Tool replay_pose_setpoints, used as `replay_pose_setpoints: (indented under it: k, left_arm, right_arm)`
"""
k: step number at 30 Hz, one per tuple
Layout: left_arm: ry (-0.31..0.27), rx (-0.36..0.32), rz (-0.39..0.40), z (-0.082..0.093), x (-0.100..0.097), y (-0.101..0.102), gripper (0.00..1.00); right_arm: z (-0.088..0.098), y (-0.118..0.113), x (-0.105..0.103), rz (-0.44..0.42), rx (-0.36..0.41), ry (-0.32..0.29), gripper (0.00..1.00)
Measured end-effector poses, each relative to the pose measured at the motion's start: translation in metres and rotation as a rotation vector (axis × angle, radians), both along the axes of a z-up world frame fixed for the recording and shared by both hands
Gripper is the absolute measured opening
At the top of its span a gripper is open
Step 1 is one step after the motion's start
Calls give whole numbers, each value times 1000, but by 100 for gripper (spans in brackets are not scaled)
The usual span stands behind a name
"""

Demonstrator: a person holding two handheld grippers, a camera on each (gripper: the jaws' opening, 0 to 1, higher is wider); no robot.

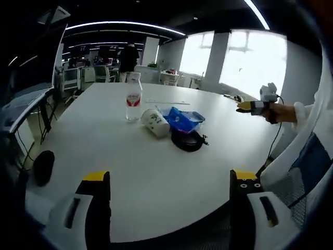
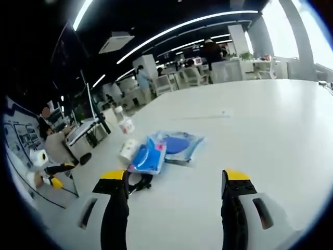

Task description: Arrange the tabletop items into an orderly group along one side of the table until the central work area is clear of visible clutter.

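A cluster of items lies mid-table in the left gripper view: an upright water bottle (image 1: 133,101), a paper cup (image 1: 155,123) on its side, a blue packet (image 1: 182,119) and a flat black round object (image 1: 187,140). My left gripper (image 1: 170,179) stands open over the near table edge, well short of them, with nothing between its jaws. A hand holds my right gripper (image 1: 258,105) at the table's right side. In the right gripper view, the right gripper (image 2: 175,179) is open above bare table, with the blue packet (image 2: 151,155), cup (image 2: 128,150), bottle (image 2: 126,124) and black object (image 2: 138,182) ahead-left.
The white table (image 1: 104,135) is wide and rounded. A thin strip (image 1: 166,102) lies beyond the cluster. A dark object (image 1: 43,166) sits off the left edge. The left gripper (image 2: 57,174) and the person holding it are at far left. People stand by distant desks (image 2: 210,52).
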State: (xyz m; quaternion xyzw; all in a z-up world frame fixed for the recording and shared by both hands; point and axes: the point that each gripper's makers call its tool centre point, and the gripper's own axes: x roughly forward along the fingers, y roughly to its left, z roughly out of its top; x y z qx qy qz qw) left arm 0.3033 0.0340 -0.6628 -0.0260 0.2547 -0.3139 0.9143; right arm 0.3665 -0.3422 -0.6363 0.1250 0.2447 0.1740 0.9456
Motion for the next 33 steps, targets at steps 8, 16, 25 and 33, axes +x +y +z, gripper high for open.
replay_pose_setpoints:
  k: [8, 16, 25, 33]
  left_arm:
    - [-9, -44, 131, 21, 21, -15, 100]
    - [-33, -35, 161, 38, 29, -61, 98]
    - [-23, -50, 212, 46, 31, -104, 97]
    - [-11, -35, 169, 46, 45, -117, 95]
  right_arm:
    - [-3, -19, 1, 45, 37, 17, 74]
    - [-6, -39, 7, 111, 57, 33, 74]
    - [2, -68, 12, 142, 83, 33, 74]
    - [8, -80, 11, 101, 100, 24, 74]
